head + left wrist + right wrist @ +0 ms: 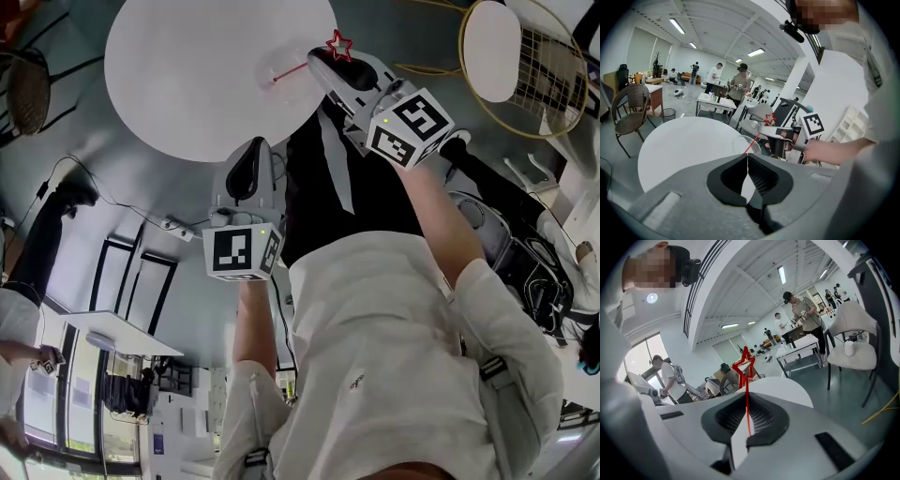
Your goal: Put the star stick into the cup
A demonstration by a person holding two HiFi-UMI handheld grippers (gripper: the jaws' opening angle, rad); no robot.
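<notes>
The right gripper (323, 64) has its fingers nipped tight on the thin red star stick (338, 44), star uppermost. The shaft slants down to the clear cup (281, 73) near the edge of the round white desk (178, 84). Whether the tip is inside the rim, I can't tell.

The left gripper (249, 150) hangs nearby, fingers closed on nothing, so it isn't steadying the cup. If the slanted stick pushes the wall or rim, I'd expect that light cup to slide or tip. Let go at this angle, the star end could lever it over.
</notes>
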